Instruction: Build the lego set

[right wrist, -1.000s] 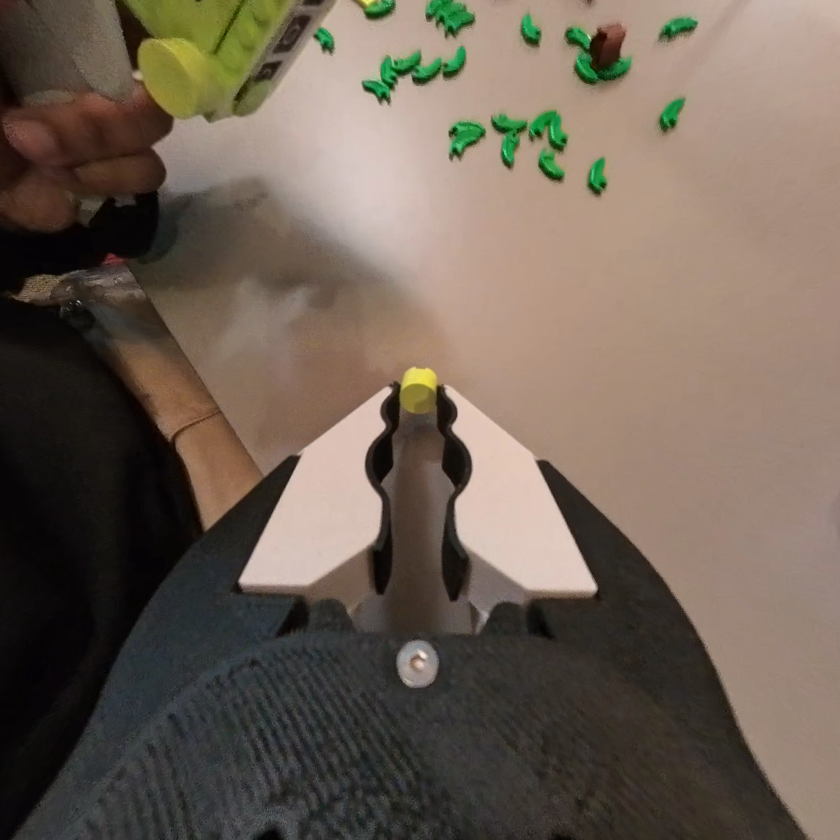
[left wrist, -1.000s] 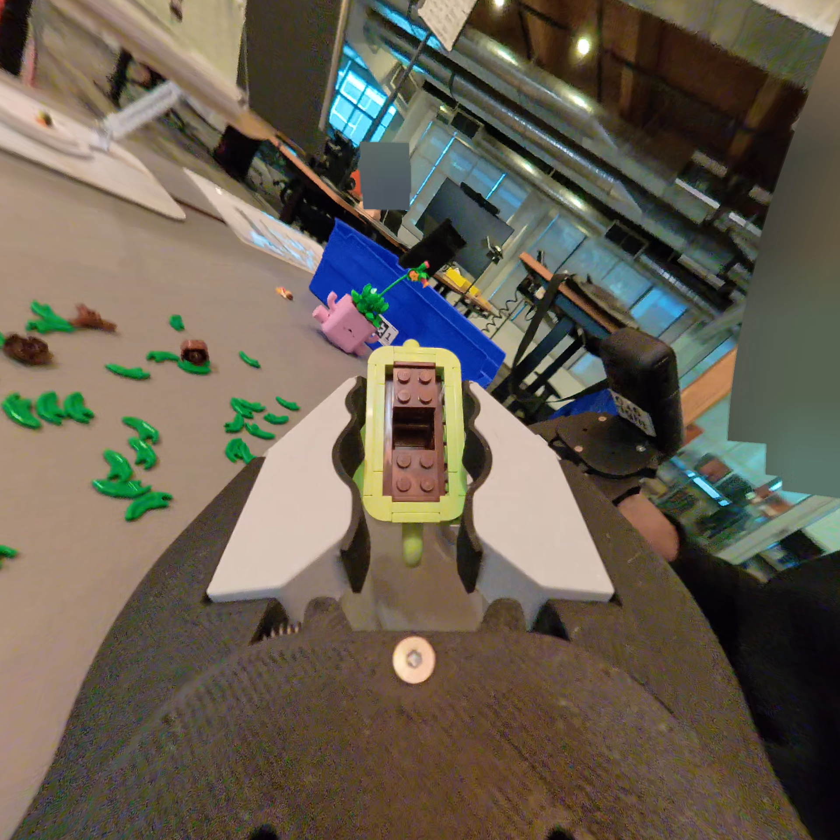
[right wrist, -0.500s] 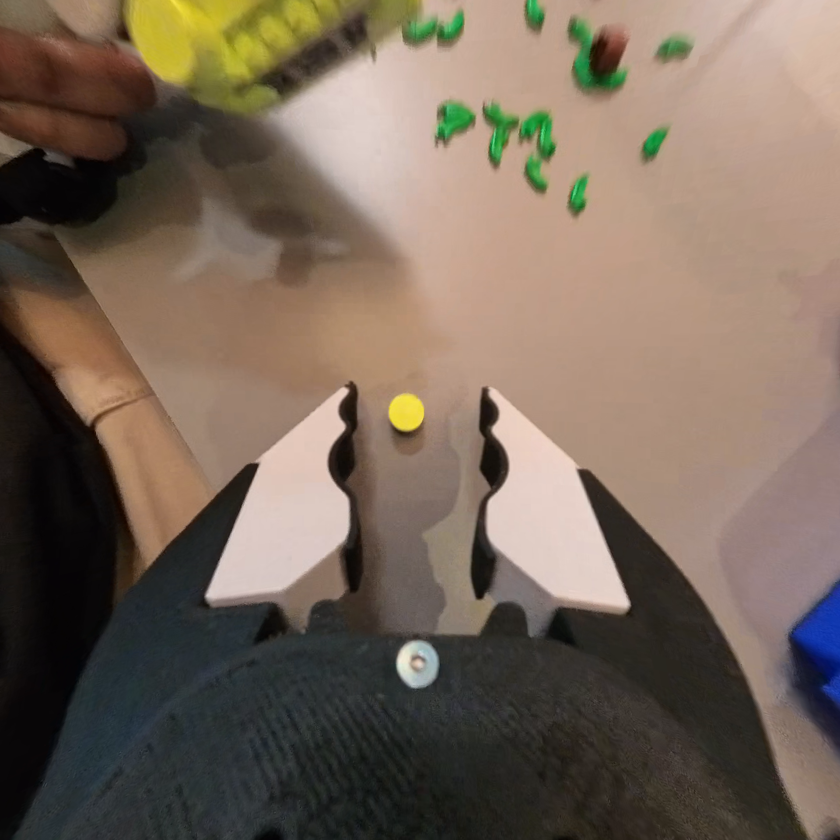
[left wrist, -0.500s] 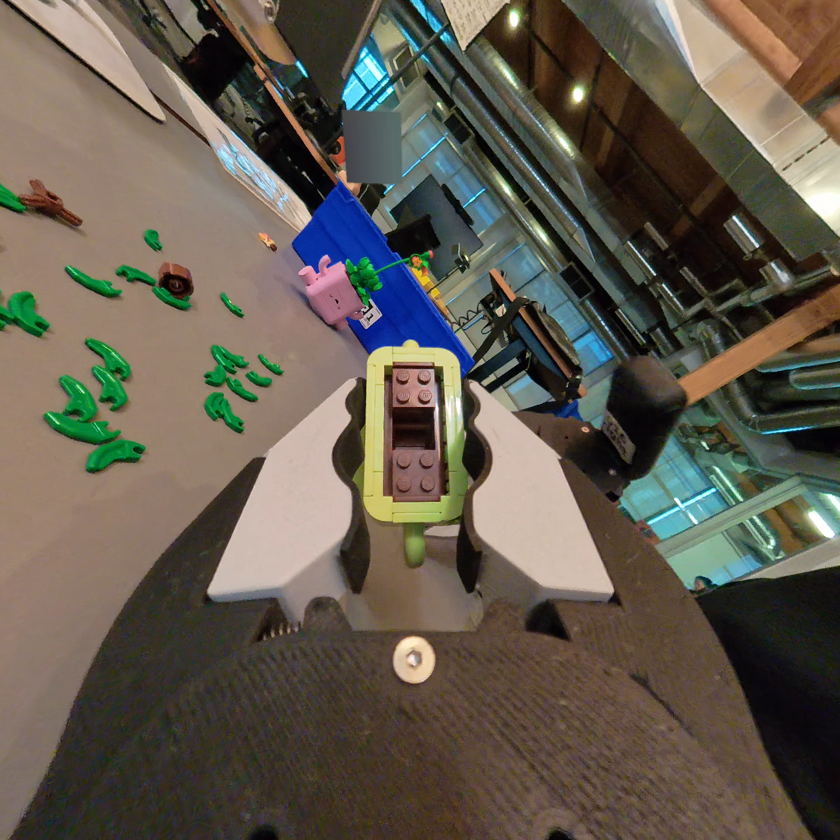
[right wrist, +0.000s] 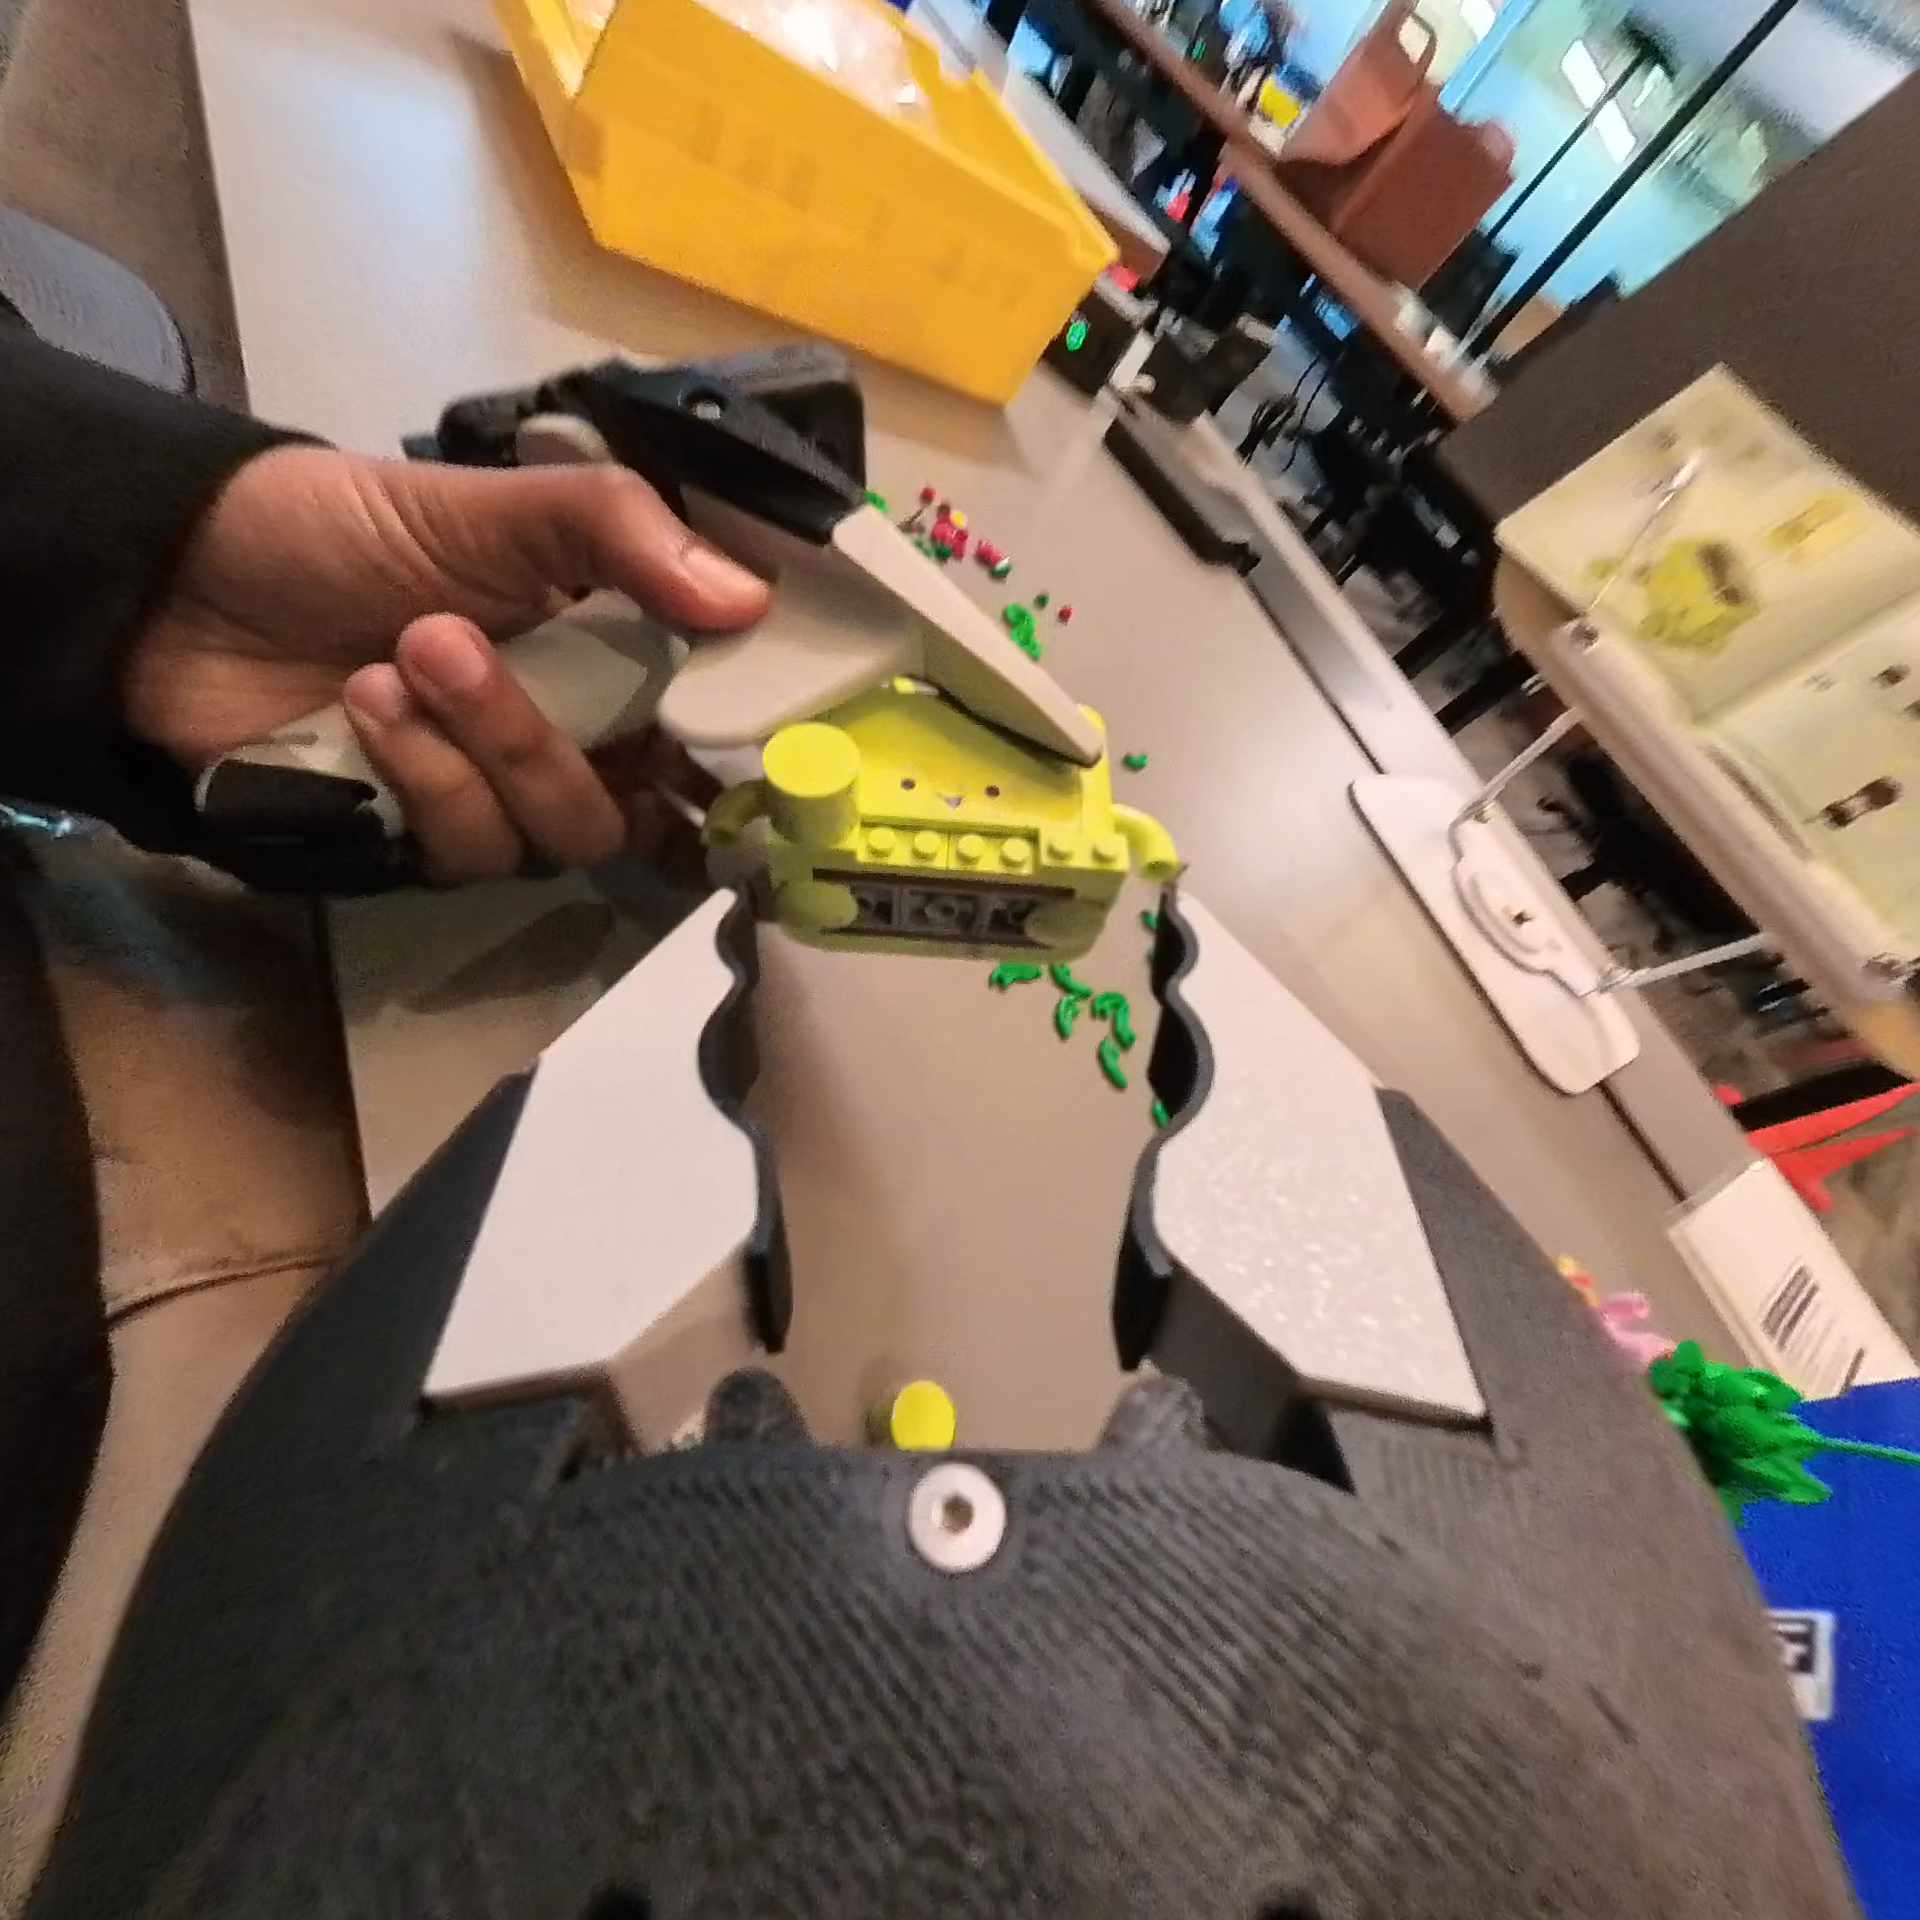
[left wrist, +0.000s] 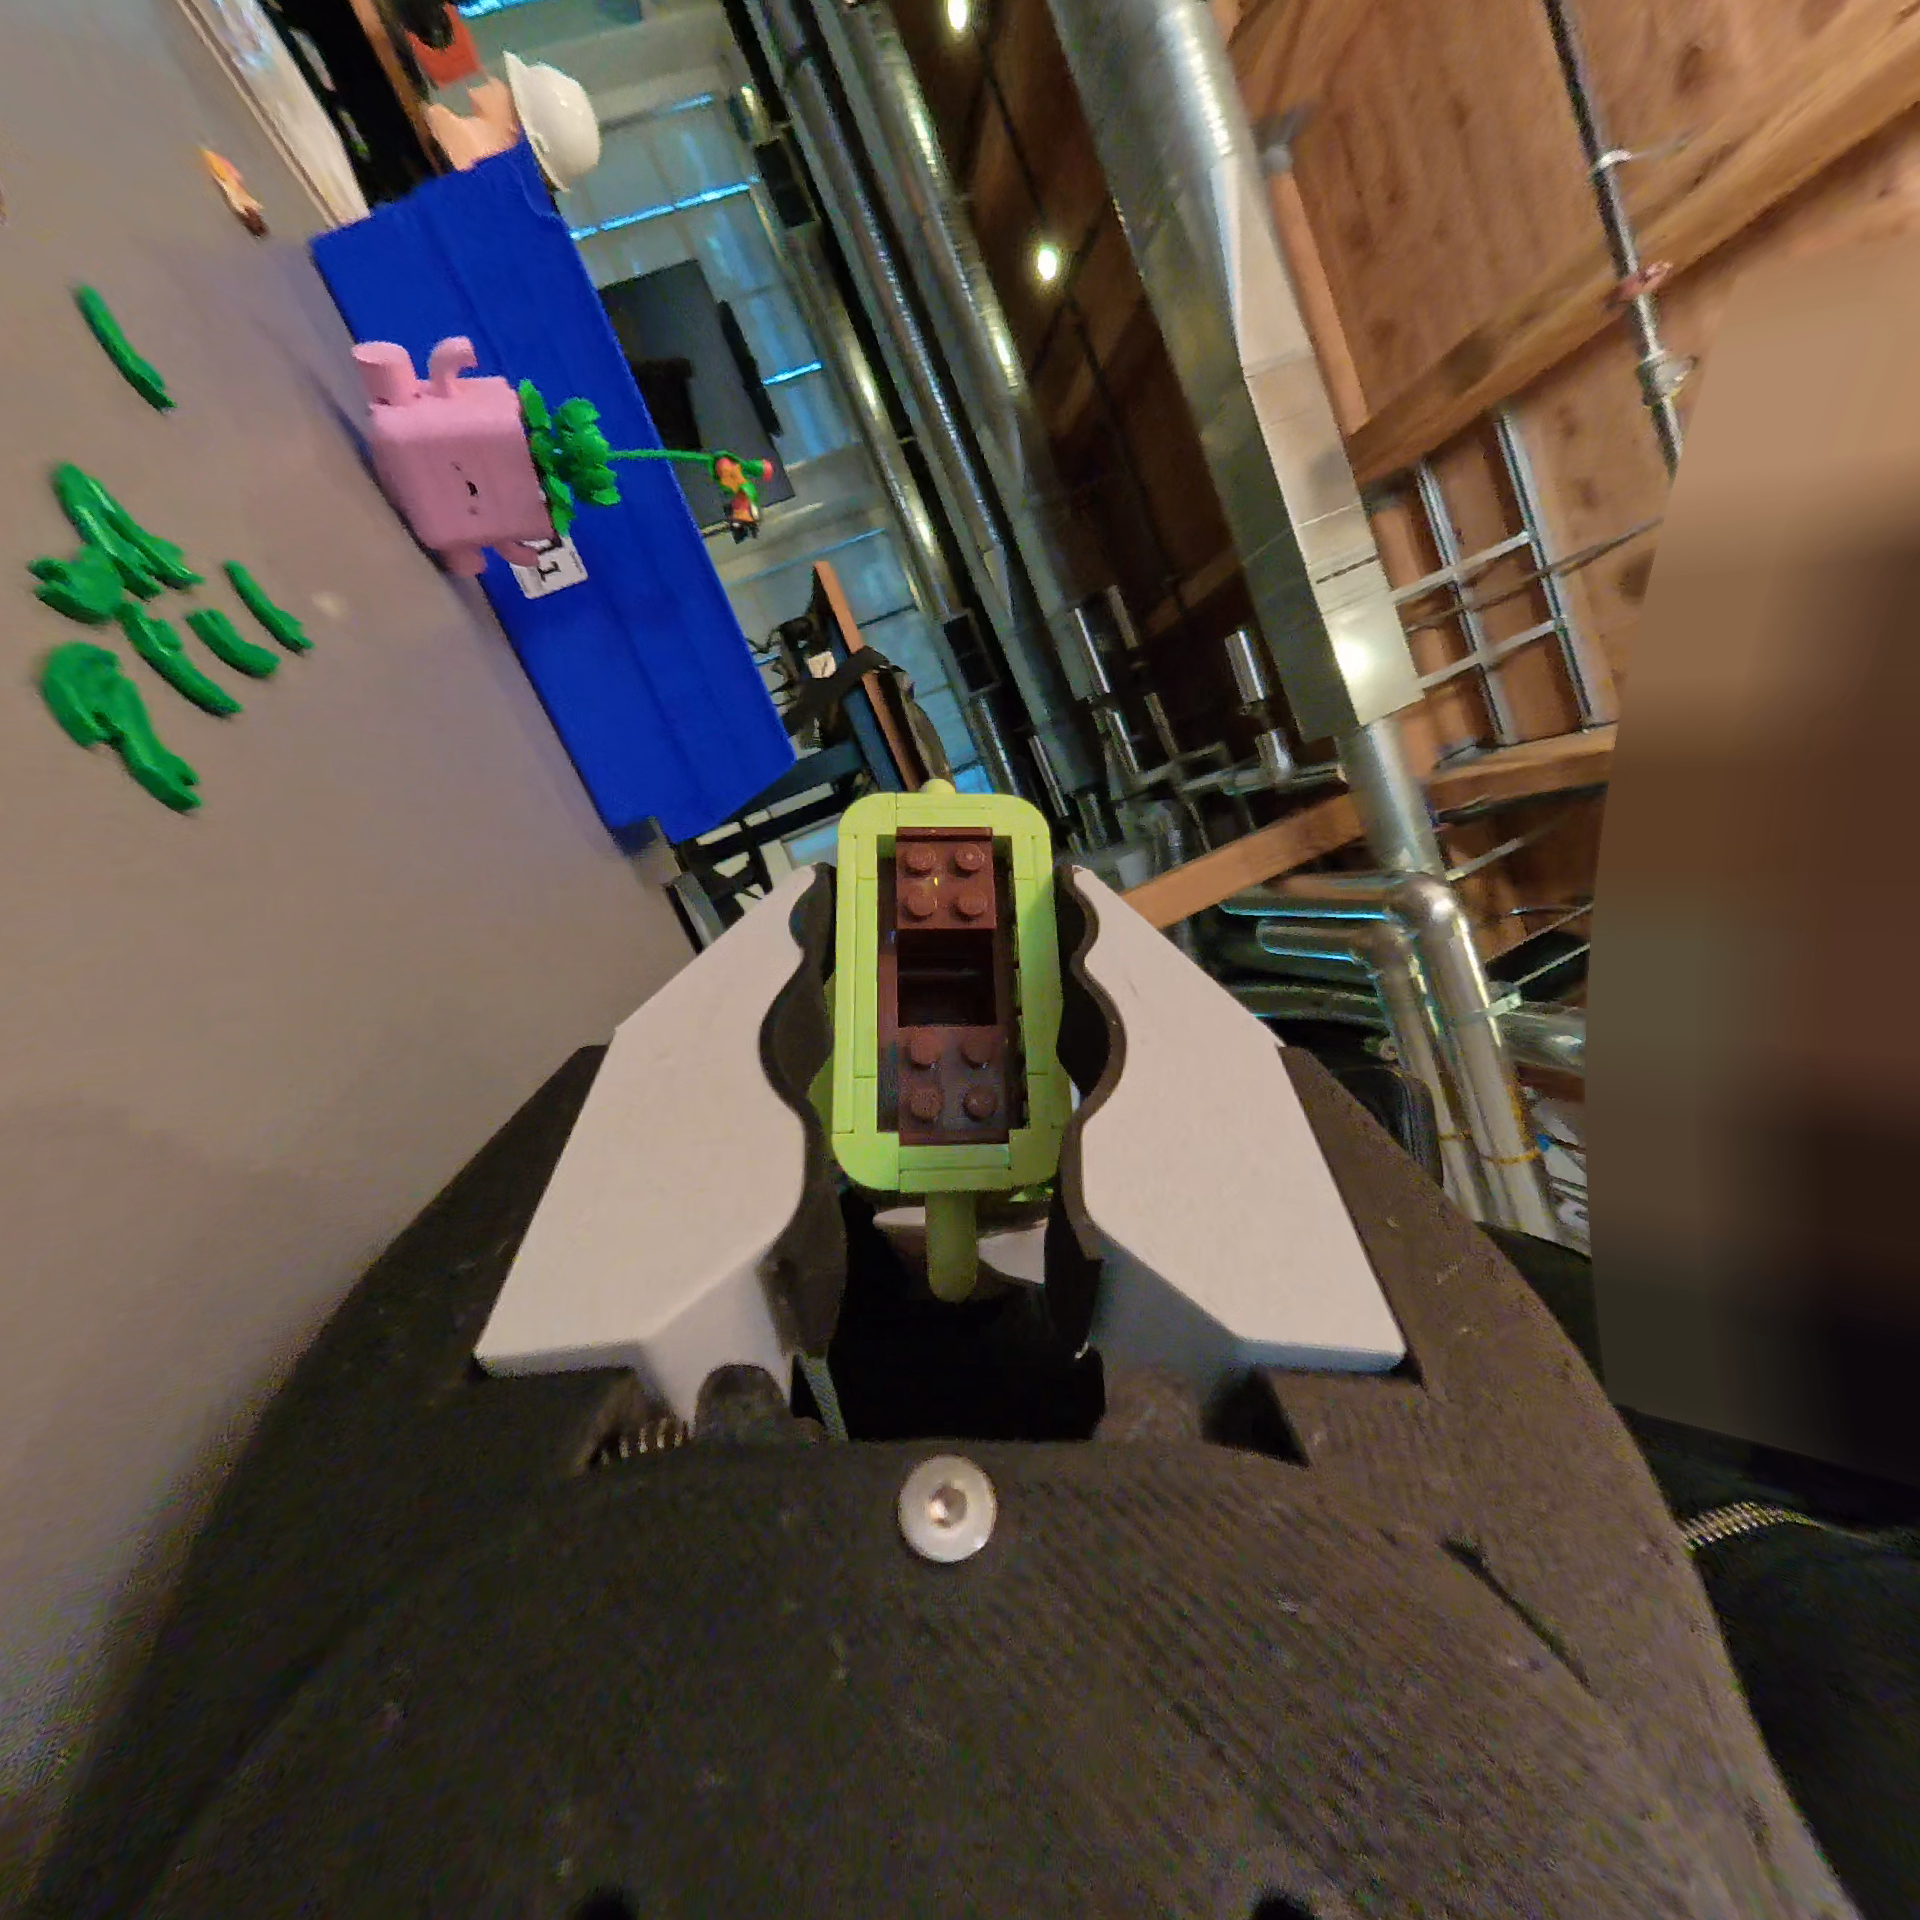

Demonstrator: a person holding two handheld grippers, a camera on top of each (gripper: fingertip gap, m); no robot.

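Left wrist view: the left gripper (left wrist: 945, 971) is clamping a lime pot (left wrist: 948, 997), its dark pads pressing both long sides. The pot's open top is facing the camera, showing brown plates (left wrist: 943, 881) with a dark gap between them; a lime peg is sticking out below the rim. The pot is hanging in the air past the table (left wrist: 239, 987) edge, with open room ahead of it. On the table, green leaves (left wrist: 114, 634) are lying scattered at left. A pink pot (left wrist: 447, 468) carrying a green sprig is sitting against a blue bin (left wrist: 582, 499). The bin is bearing a small white label (print too small to matter; not transcribed). A flat brown patch is covering the right edge.

Right wrist view: the right gripper (right wrist: 951, 914) is hovering with jaws wide apart, holding nothing. A yellow stud (right wrist: 914, 1413) is lying on the table (right wrist: 935, 1195) between the finger bases, touching neither finger. Just beyond the fingertips, the left gripper (right wrist: 883, 675), held in a hand (right wrist: 416, 623), is gripping the lime pot (right wrist: 935, 831) above the table; the pot's face side and studded underside are turned this way, and a lime cylinder is projecting from its near corner. Leaves (right wrist: 1091, 1018) are lying on the table past the right finger. A yellow bin (right wrist: 810, 187) is standing at the far edge. An open booklet (right wrist: 1745, 623) is leaning at right (pictures blurred). The blue bin (right wrist: 1849, 1558) and a white barcode card (right wrist: 1787, 1299) are sitting at lower right. The table between the jaws is bare apart from the stud.
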